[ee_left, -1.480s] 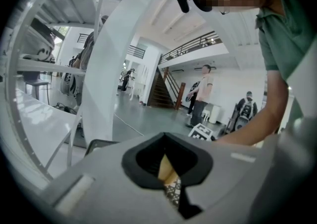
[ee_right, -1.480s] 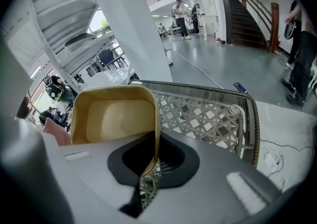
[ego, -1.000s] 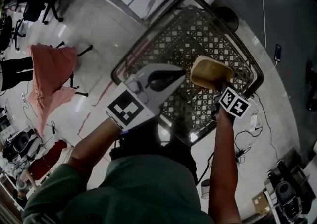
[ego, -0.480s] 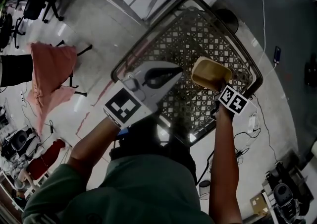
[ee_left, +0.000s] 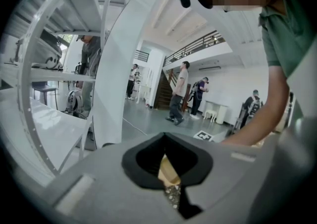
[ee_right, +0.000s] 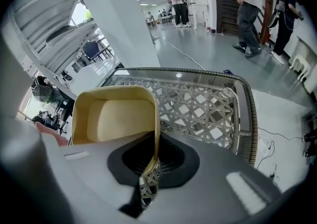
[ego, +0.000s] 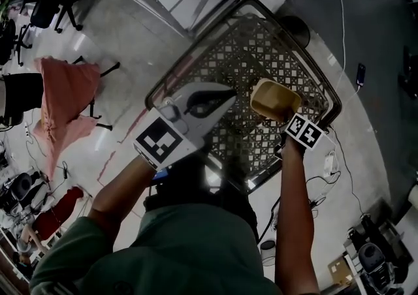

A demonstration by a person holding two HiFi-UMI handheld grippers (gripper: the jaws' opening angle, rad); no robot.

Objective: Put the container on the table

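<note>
Setting: a head view looks steeply down past a person's green-sleeved arms to a dark woven-lattice table (ego: 261,46) with a rounded square rim, standing on a pale polished floor.
Container: a tan, rounded-rectangular plastic container (ego: 275,99), open and empty, is held over the right part of the lattice top. I cannot tell whether its base touches the table.
Right gripper: the grey right gripper (ego: 282,116) has its jaws pinched on the container's near side wall. In the right gripper view, the thin tan wall (ee_right: 114,119) runs straight down into the closed jaws (ee_right: 148,178), with the lattice table (ee_right: 208,109) behind it.
Left gripper: the grey left gripper (ego: 228,93) hangs over the left part of the table, beside the container and apart from it. In the left gripper view, its jaws (ee_left: 171,188) are pressed together with nothing held between them.
Surroundings: a salmon-pink cloth (ego: 65,101) hangs on a stand well to the left of the table.
</note>
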